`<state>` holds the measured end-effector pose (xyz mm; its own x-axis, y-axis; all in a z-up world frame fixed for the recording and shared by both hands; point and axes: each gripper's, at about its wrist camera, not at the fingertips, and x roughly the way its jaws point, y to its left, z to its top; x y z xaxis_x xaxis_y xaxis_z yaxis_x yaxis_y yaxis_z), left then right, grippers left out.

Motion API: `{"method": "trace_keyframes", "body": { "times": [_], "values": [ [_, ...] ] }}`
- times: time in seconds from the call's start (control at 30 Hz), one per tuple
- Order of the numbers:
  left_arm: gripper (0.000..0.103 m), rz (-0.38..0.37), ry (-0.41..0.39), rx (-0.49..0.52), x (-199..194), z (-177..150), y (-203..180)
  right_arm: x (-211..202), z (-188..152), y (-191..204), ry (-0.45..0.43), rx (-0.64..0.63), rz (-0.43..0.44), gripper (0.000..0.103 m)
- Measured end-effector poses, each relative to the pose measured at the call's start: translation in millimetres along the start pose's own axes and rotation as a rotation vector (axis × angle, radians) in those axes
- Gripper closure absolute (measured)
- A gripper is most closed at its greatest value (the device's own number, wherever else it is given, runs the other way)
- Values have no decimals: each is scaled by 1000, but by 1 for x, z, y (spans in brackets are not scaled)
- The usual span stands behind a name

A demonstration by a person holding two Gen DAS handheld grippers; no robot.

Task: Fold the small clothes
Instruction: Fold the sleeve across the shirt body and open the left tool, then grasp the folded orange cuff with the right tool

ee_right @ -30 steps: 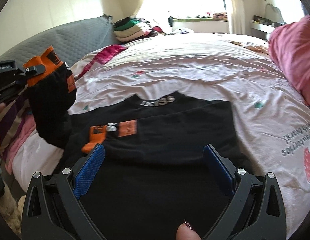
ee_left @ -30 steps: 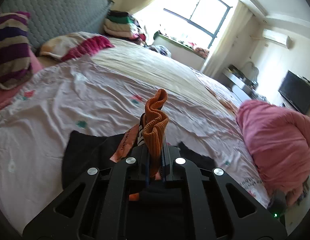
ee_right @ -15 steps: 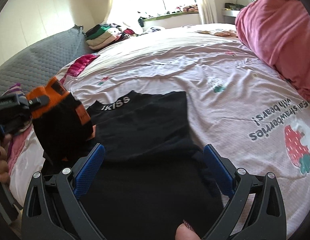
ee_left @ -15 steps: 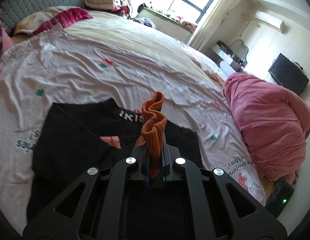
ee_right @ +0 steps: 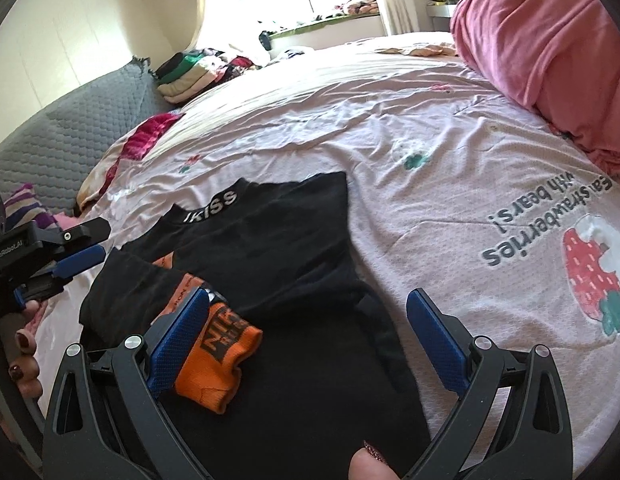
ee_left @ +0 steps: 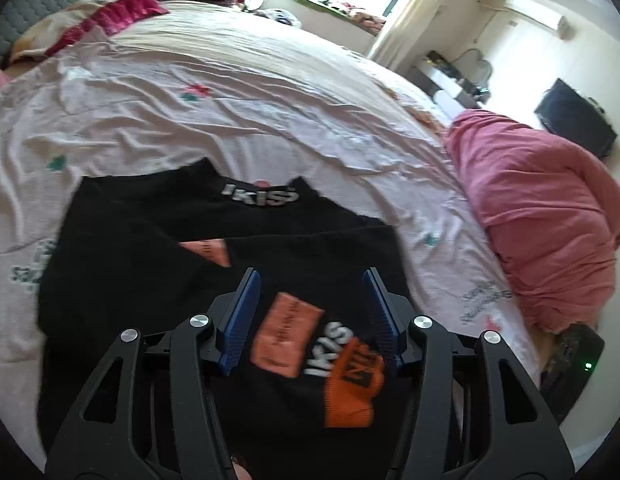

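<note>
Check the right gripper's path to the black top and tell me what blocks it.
Nothing visible blocks it. The right gripper hangs open directly over the black top; the orange cuff lies by its left finger.

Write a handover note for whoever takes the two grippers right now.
Left gripper: jaws have just been opening, now open; the orange cuff lies loose between them, pads clear of it.
Right gripper: open, empty, over the black top.
The top lies on the bed sheet, its orange-cuffed sleeve folded in across the body.
Done: that sleeve laid inward.
Left: probably fold the body up and smooth it.
</note>
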<state>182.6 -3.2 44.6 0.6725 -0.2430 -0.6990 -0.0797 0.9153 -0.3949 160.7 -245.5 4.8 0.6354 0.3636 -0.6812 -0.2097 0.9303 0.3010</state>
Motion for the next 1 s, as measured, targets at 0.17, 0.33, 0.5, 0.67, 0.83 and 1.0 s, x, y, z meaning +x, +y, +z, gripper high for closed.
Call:
{"method": "trace_keyframes", "body": {
  "times": [0.17, 0.33, 0.5, 0.67, 0.83, 1.0],
  "values": [
    [39, 119, -12, -5, -9, -5, 27, 22, -15, 27, 91, -71, 49, 6],
    [33, 198, -24, -28, -21, -13, 56, 45, -27, 44, 166, -91, 55, 28],
    [33, 251, -56, -51, -43, -21, 81, 53, -34, 49, 167, -94, 67, 40],
    [33, 289, -67, -84, -55, -29, 102, 57, -34, 51, 179, -109, 102, 77],
    [33, 309, -87, -108, -61, -31, 113, 45, -23, 66, 151, -174, 149, 91],
    [33, 310, -97, -129, -64, -31, 120, 19, 17, 85, 46, -296, 196, 91]
  ]
}}
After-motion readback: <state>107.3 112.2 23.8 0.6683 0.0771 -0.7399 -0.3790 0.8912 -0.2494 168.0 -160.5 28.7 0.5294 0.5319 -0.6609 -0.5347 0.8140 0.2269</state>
